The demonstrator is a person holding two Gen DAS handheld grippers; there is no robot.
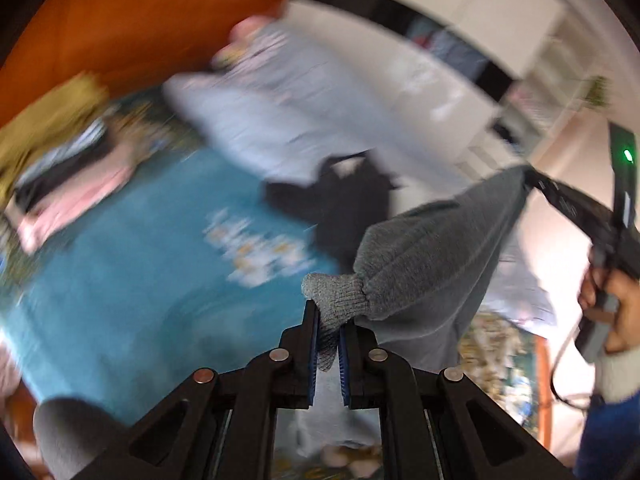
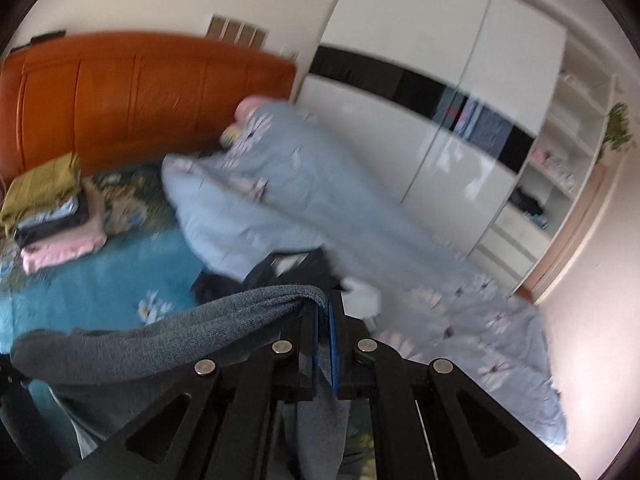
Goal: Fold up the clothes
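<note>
A grey knit garment [image 1: 424, 256] hangs in the air between my two grippers, above the bed. My left gripper [image 1: 329, 320] is shut on its ribbed cuff [image 1: 336, 298]. My right gripper [image 2: 325, 308] is shut on another edge of the same garment [image 2: 200, 332], which drapes to the left. The right gripper also shows in the left wrist view [image 1: 532, 178], pinching the garment's far end, with the person's hand [image 1: 618, 304] behind it. Both views are motion-blurred.
A teal blanket [image 2: 92, 280] covers the bed. A light blue quilt [image 2: 304, 200] is bunched along the right. A stack of folded clothes [image 2: 52, 216] sits by the orange headboard [image 2: 132, 96]. A dark garment [image 2: 288, 276] lies mid-bed. A white wardrobe [image 2: 440, 92] stands behind.
</note>
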